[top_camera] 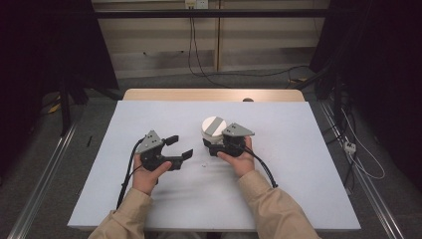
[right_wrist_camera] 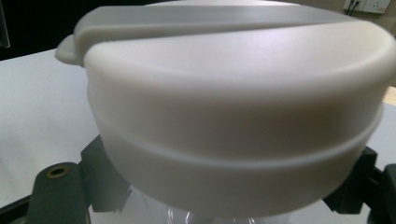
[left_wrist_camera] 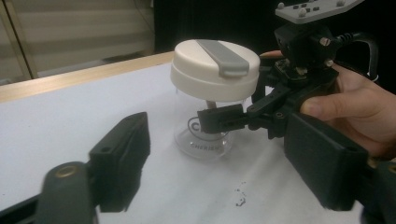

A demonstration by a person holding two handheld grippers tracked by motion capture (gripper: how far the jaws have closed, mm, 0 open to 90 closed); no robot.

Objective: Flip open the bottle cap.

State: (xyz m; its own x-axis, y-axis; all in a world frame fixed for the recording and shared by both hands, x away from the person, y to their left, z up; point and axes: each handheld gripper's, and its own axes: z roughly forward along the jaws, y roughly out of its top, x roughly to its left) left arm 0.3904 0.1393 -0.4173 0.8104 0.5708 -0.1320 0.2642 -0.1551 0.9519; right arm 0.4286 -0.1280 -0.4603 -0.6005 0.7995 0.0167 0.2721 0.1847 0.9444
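A clear glass jar (left_wrist_camera: 205,140) with a white lid (top_camera: 213,125) and a grey strap across the top stands on the white table sheet (top_camera: 278,179) near the middle. My right gripper (top_camera: 213,142) reaches in from the jar's right, and its jaws hold the glass body just under the lid (right_wrist_camera: 233,121). One of its black fingers (left_wrist_camera: 219,119) presses the glass. My left gripper (top_camera: 179,147) hovers open to the left of the jar with nothing in it. Its fingers (left_wrist_camera: 121,158) point toward the jar.
The sheet covers a wooden table whose far edge (top_camera: 214,94) shows bare wood. A small dark speck (left_wrist_camera: 240,200) lies on the sheet before the jar. Metal rails and cables run along the floor on both sides.
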